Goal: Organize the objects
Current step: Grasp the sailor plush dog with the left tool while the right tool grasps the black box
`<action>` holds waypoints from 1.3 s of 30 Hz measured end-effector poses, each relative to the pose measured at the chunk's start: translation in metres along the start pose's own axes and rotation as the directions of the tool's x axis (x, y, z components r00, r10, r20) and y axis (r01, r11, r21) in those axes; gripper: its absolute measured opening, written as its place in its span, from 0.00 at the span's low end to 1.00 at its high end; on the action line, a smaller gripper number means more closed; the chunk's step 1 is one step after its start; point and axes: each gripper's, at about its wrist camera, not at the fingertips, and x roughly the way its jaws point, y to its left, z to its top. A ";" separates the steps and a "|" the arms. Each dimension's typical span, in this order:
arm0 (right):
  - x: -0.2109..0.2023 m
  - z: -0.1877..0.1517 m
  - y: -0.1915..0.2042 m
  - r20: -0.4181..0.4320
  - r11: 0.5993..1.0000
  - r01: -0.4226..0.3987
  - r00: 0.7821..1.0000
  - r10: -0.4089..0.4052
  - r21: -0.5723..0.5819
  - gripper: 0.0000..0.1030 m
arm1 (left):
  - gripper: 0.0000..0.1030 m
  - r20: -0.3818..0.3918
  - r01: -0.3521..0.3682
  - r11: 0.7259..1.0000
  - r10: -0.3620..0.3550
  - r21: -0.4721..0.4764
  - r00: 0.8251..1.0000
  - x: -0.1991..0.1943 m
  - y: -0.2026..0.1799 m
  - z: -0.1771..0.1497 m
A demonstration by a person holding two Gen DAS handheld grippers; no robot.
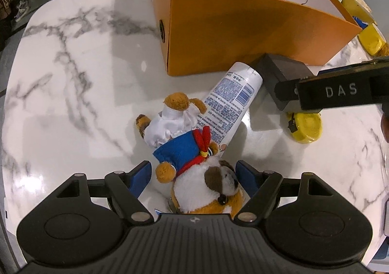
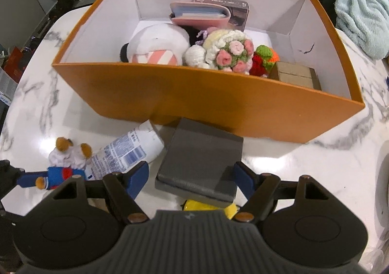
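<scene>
The plush dog [image 1: 209,186] lies between the left tool's [image 1: 194,176] spread fingers, while the grey box [image 2: 201,162] sits between the right tool's [image 2: 192,176] parted fingers on the counter [image 1: 73,67].

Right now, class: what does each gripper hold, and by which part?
Nothing. The open left gripper straddles the plush dog's head; the open right gripper straddles the grey box.

We record a white table [image 1: 73,67] veined in grey marble. The box [image 2: 194,94] is orange outside, white inside. The plush dog [image 1: 194,152] is brown and white, with blue jacket and red scarf. The bottle [image 1: 231,103] is white with blue print; the case [image 2: 201,159] is dark grey.
</scene>
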 end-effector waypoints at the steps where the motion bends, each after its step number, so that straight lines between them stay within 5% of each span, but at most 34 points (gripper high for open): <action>1: 0.001 0.001 -0.001 -0.001 1.000 0.003 1.000 -0.003 0.001 0.76 | 0.86 -0.005 -0.001 1.000 0.001 -0.001 1.000 0.002 0.000 0.000; 17: 0.029 0.009 -0.018 -0.018 0.994 0.025 1.000 -0.023 0.103 0.76 | 0.86 -0.014 -0.034 0.998 0.035 0.050 0.999 0.020 -0.006 0.004; 19: 0.029 0.009 -0.019 -0.013 0.995 0.022 1.000 -0.021 0.101 0.76 | 0.79 -0.004 -0.034 0.998 0.034 0.051 0.999 0.020 -0.006 0.004; 25: 0.027 0.009 -0.022 -0.004 0.994 0.012 1.000 -0.012 0.111 0.75 | 0.69 -0.008 -0.003 0.999 0.003 0.041 1.000 0.016 -0.006 0.003; 39: 0.001 0.008 -0.028 0.058 0.990 0.002 0.998 -0.011 0.144 0.75 | 0.67 0.024 0.049 0.997 -0.051 0.066 0.998 -0.009 -0.008 -0.004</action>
